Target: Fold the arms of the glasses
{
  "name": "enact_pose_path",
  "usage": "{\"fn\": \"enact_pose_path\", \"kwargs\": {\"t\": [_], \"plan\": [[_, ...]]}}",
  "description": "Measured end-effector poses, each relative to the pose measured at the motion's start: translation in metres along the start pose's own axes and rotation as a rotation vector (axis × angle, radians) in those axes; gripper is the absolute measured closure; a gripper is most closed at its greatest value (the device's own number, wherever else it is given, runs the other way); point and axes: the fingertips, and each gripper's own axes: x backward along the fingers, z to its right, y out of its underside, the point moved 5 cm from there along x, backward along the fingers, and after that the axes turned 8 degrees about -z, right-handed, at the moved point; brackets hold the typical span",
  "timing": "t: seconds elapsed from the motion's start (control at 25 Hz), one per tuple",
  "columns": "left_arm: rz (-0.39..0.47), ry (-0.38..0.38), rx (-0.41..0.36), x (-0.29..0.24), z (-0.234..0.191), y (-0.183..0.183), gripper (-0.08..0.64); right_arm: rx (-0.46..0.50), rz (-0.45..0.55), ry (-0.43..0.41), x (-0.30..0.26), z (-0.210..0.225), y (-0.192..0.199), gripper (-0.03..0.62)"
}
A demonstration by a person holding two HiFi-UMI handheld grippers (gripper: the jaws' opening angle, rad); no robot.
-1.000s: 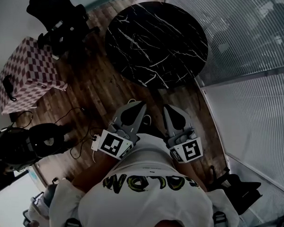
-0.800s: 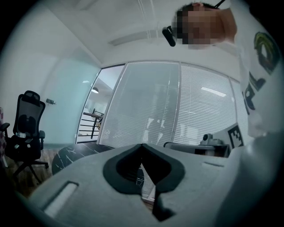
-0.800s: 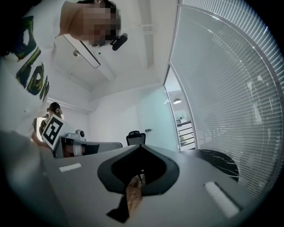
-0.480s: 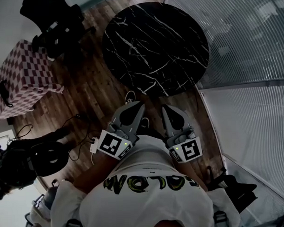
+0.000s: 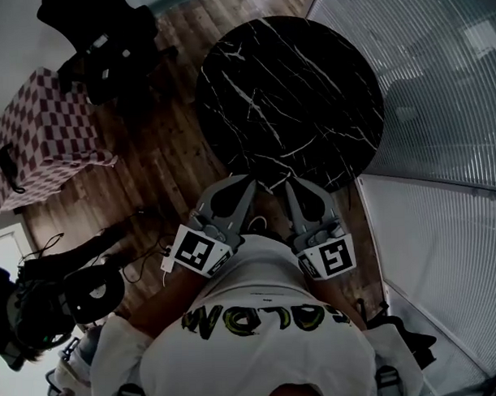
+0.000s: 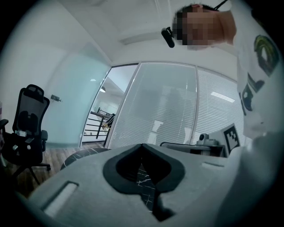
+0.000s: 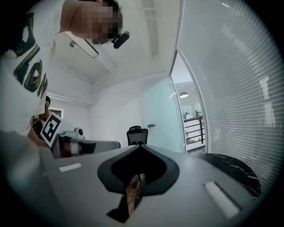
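Note:
No glasses show in any view. In the head view both grippers are held close to the person's body and point at a round black marble table (image 5: 293, 94). My left gripper (image 5: 249, 178) is shut with nothing in it, its tip just short of the table's near edge. My right gripper (image 5: 290, 183) is shut and empty too, beside it. The left gripper view shows the closed left gripper (image 6: 142, 145) with the marble table (image 6: 84, 153) beyond it. In the right gripper view the closed right gripper (image 7: 141, 145) has the table (image 7: 235, 170) at its right.
A pink checkered box (image 5: 47, 131) and a black office chair (image 5: 104, 40) stand on the wooden floor at the left. Cables and dark equipment (image 5: 64, 293) lie at the lower left. A glass wall with blinds (image 5: 440, 105) runs along the right.
The person has moved towards the table: its near edge now lies right at the two gripper tips. Both grippers stay shut and side by side.

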Motion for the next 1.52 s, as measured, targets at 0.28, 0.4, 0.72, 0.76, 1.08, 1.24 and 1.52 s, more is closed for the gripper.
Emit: {"fn": "enact_pose_path", "kwargs": {"t": [0.28, 0.4, 0.72, 0.76, 1.08, 1.24, 1.52], "plan": [[0.000, 0.023, 0.015, -0.017, -0.061, -0.026, 0.557, 0.013, -0.021, 0.016, -0.062, 0.008, -0.023, 0.592], [-0.006, 0.043, 0.018, -0.026, -0.075, -0.033, 0.557, 0.003, -0.009, 0.036, -0.075, 0.014, -0.028, 0.592], [-0.033, 0.052, 0.028, -0.057, -0.090, -0.035, 0.557, -0.023, -0.038, 0.067, -0.085, 0.042, -0.023, 0.592], [-0.031, 0.044, 0.034, -0.061, -0.091, -0.036, 0.557, -0.025, -0.040, 0.066, -0.085, 0.046, -0.023, 0.592], [-0.123, -0.011, 0.028, -0.091, -0.107, -0.004, 0.535, -0.018, -0.145, 0.056, -0.094, 0.079, 0.014, 0.592], [-0.210, -0.043, 0.036, -0.108, -0.134, 0.034, 0.503, -0.050, -0.225, 0.051, -0.110, 0.099, 0.056, 0.592], [-0.363, -0.070, 0.037, -0.145, -0.177, 0.099, 0.455, -0.104, -0.358, 0.035, -0.145, 0.126, 0.139, 0.591]]}}
